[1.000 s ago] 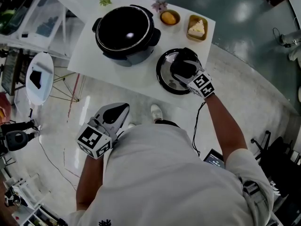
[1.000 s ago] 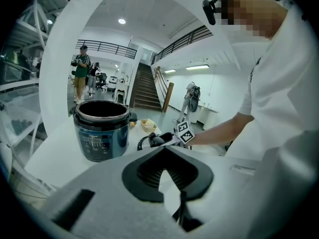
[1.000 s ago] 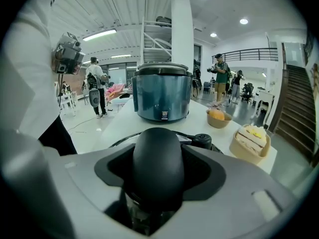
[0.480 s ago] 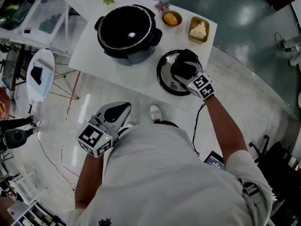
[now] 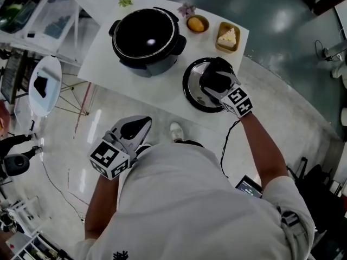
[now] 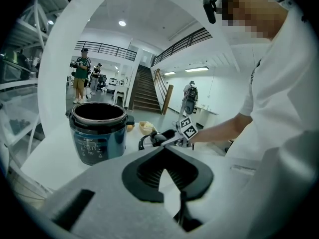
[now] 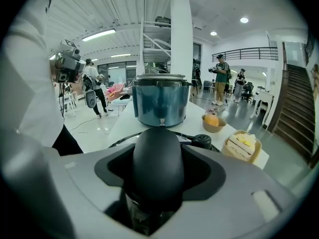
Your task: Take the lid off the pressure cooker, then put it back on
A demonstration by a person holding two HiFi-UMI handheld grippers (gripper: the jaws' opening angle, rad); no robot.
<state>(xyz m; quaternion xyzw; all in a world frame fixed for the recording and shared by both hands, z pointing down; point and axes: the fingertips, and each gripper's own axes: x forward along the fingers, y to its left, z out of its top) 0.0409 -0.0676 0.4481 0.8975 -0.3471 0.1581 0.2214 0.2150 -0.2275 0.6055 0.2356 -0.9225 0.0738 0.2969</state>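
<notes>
The open blue pressure cooker (image 5: 145, 34) stands at the back of the white table (image 5: 108, 64), its dark pot bare. To its right the round black lid (image 5: 191, 88) hangs level just over the table. My right gripper (image 5: 216, 80) is shut on the lid's domed black handle (image 7: 157, 163), which fills the space between the jaws; the cooker (image 7: 160, 101) stands straight ahead of it. My left gripper (image 5: 133, 130) hovers off the table's near edge, close to my body, shut and empty, pointing toward the cooker (image 6: 98, 131).
A small bowl with an orange (image 5: 196, 23) and a yellow tray with a cake slice (image 5: 227, 36) sit at the table's back right, just beyond the lid. A small plant (image 5: 125, 1) is at the back edge. People stand in the hall behind.
My right gripper has moved a little up and to the right in the head view, with the lid's handle in it. The left gripper has stayed where it was.
</notes>
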